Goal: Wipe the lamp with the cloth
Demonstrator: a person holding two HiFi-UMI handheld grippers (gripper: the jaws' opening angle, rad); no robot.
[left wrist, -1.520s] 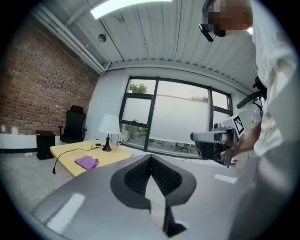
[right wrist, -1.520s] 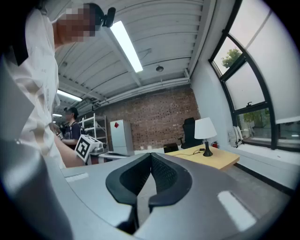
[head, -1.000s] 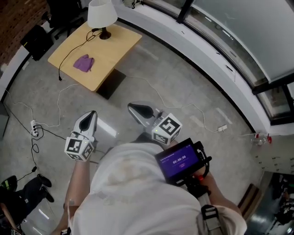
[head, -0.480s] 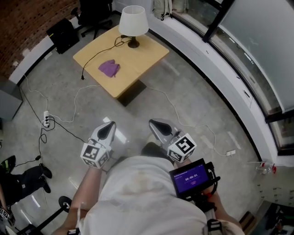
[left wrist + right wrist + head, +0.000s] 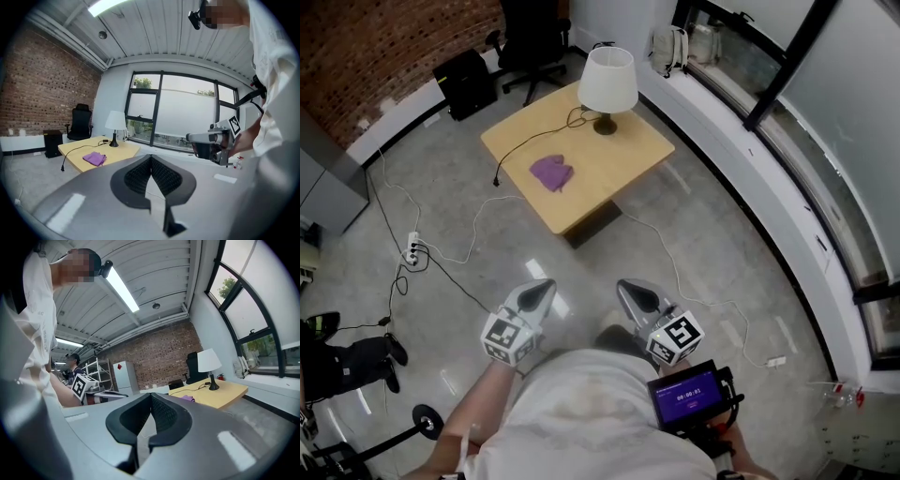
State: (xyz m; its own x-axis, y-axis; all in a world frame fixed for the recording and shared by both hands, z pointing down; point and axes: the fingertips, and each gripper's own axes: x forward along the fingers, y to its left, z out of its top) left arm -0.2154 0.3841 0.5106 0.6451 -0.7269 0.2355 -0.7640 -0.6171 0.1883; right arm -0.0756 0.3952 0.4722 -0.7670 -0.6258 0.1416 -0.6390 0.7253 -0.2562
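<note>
Concrete floor (image 5: 722, 272); upper centre, table (image 5: 623, 173) with lamp (image 5: 607, 80) and cloth (image 5: 551, 172), well apart from left gripper (image 5: 546, 284) and right gripper (image 5: 624, 285), both clenched empty. Could snag floor cables (image 5: 427, 248) approaching.

- Brick wall (image 5: 394, 56) at far left.
- Grey, glossy floor (image 5: 712, 234).
- Wooden desk (image 5: 614, 171), with a black chair (image 5: 530, 37) behind it.
- Curved windows (image 5: 853, 103) along the right.
- Strip light (image 5: 121, 287) on the ceiling.

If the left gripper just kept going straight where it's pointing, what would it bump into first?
Nothing close. The left gripper, shut and empty, aims slightly downward, just beside the table, so it would probably meet the floor first; depth is unclear.
</note>
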